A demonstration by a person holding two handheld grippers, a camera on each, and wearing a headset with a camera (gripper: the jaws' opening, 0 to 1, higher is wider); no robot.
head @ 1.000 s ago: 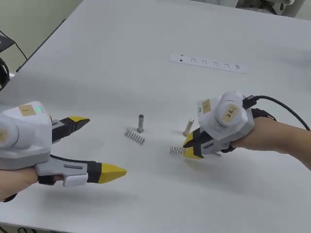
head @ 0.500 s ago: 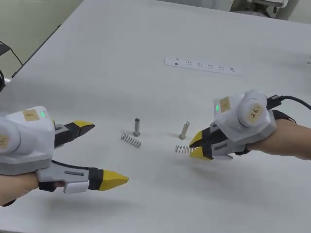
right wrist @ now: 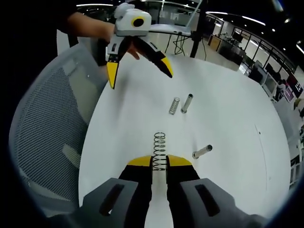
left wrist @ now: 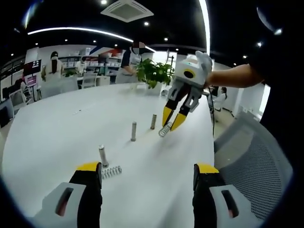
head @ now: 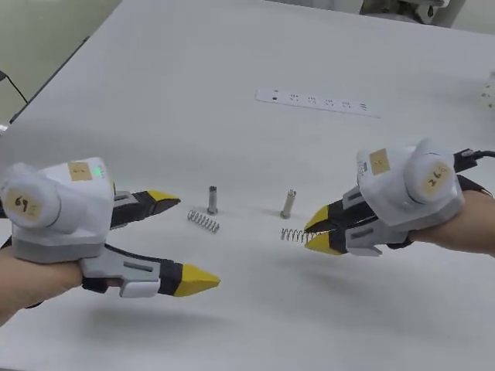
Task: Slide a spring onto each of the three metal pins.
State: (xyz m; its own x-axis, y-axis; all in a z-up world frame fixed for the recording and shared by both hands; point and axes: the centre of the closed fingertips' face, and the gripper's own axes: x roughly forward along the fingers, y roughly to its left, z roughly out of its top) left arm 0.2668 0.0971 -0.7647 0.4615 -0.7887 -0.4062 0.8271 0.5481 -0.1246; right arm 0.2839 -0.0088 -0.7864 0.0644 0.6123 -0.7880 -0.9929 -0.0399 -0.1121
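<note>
Currently right gripper [head: 312, 234] clenched on one end of a spring [head: 294, 236], which sticks out low over the table [head: 232, 93], just beside the nearer pin [head: 288, 204]; left gripper [head: 197, 242] spread wide, holding nothing, near a second spring [head: 203, 221] lying next to the other pin [head: 212, 199]. Judgement: tip the held spring so its free end faces down, centre its bore over the pin top, lower straight, release only once coils are well down the shaft. Grip sits at the very end, so coils may flex or snag on the rim; go slow.
</note>
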